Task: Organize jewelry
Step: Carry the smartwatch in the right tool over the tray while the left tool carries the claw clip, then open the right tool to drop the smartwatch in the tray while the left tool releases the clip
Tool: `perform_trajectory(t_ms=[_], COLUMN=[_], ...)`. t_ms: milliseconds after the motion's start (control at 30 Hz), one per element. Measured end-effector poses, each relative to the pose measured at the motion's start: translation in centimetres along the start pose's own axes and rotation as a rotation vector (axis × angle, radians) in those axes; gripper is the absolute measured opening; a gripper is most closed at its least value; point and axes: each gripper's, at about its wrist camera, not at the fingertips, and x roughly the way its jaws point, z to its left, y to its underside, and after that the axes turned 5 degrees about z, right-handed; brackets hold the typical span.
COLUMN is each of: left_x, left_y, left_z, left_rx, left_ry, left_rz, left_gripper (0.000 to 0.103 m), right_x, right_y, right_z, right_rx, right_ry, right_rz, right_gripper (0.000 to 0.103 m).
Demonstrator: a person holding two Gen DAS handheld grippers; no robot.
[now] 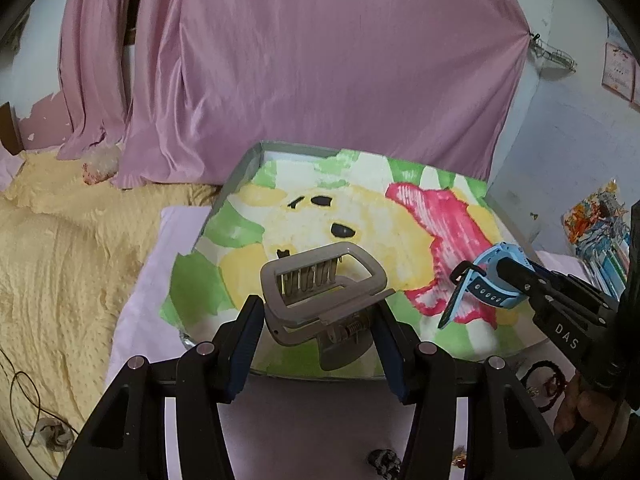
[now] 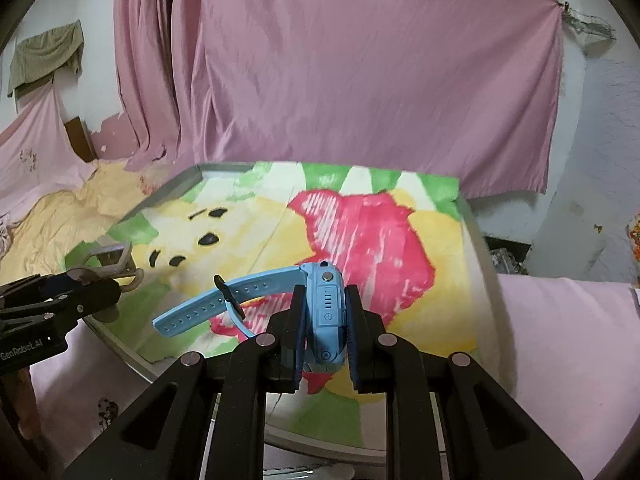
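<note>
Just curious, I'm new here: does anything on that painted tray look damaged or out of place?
Nothing looks damaged. The left tool holds a beige hair claw and the right tool a blue watch, both above the tray.

A wide pink curtain [image 1: 320,72] hangs across the back, pinned to the pale wall [image 1: 568,128] at its right corner, folds gathering at the left where pink paint peels low on the wall. Below it spreads a rumpled yellow bedspread [image 1: 60,260] with a thin dark cord [image 1: 24,396] looping over it, and a pale pink sheet [image 2: 568,340] lies across the near side. Up at the left in the right wrist view an olive cloth [image 2: 46,54] drapes over a ledge, and small pictures [image 1: 619,72] hang on the right wall.
</note>
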Motion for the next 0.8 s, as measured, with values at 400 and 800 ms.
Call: perform_trajectory(t_ms=[400, 800], left_x=[0.6, -1.8], left_y=[0.3, 1.8], left_z=[-0.2, -0.5], left_rx=[0.022, 0.005], left_ry=[-0.013, 0.035], left_rz=[0.016, -0.059], left_gripper=[0.052, 0.080], right_x=[1.2, -3.0], right_y=[0.1, 1.8], right_z=[0.2, -1.4], right_rx=[-0.007, 0.062], right_ry=[-0.038, -0.039], right_rz=[0.065, -0.041], right_gripper=[0.017, 0.056])
